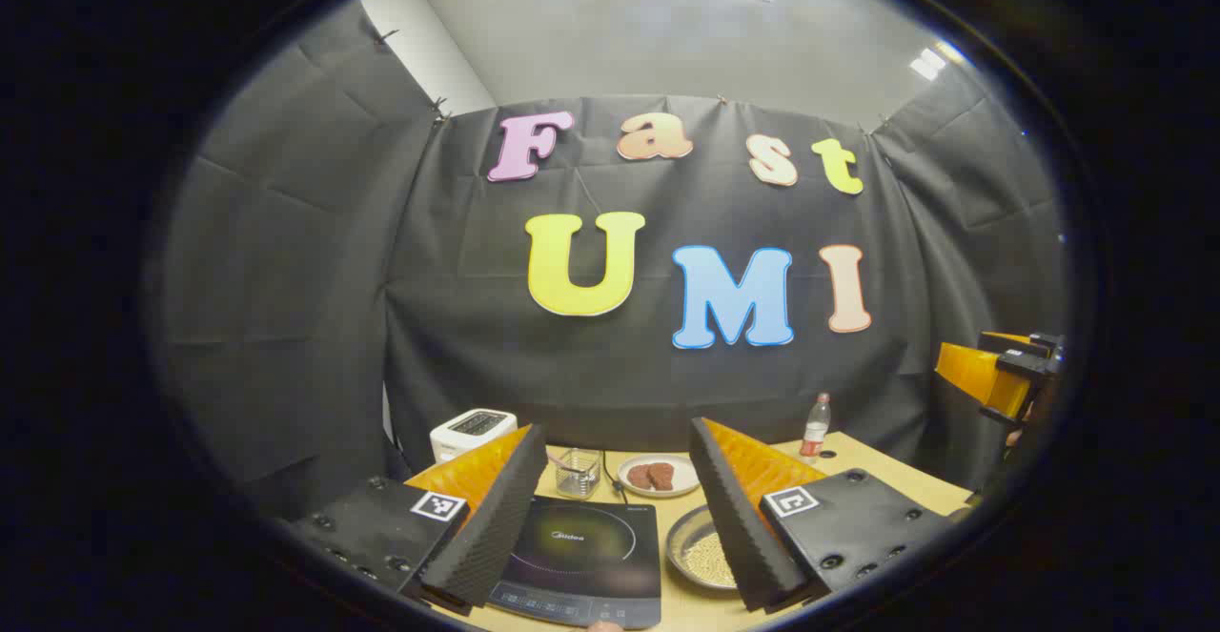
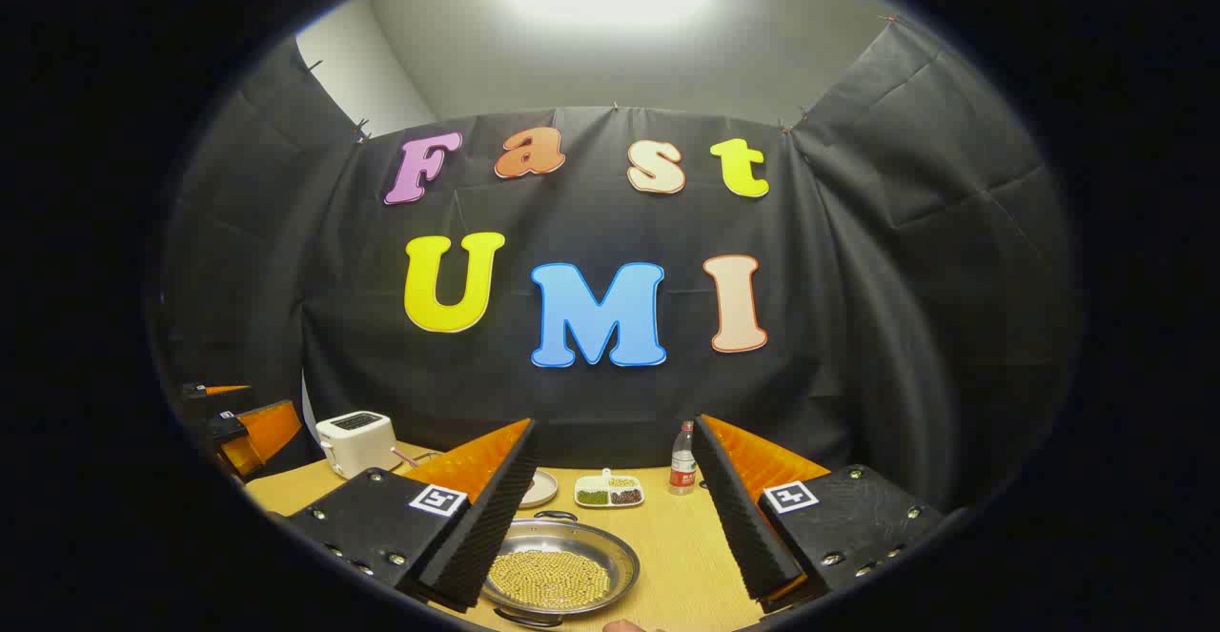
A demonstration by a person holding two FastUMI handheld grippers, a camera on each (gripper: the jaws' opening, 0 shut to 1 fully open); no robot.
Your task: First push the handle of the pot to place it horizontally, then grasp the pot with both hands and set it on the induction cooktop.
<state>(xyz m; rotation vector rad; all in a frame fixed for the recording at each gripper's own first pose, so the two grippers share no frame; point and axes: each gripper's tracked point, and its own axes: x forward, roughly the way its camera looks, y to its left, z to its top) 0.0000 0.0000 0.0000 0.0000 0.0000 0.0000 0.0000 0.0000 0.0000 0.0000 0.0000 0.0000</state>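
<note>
Both grippers released, fingers spread, holding nothing: left gripper (image 1: 610, 508) above the cooktop (image 1: 583, 556), right gripper (image 2: 615, 508) above the pot (image 2: 558, 570). Pot on the table (image 2: 686, 556) just right of the cooktop, holding pale beads. Toaster (image 2: 356, 441), 1 bottle (image 2: 681, 460) beyond the pot.

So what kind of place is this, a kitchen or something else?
Probably a mock kitchen in a recording booth, not a real one. A wooden table carries an induction cooktop, a toaster and a pot of small beads, and black cloth walls it in.
</note>
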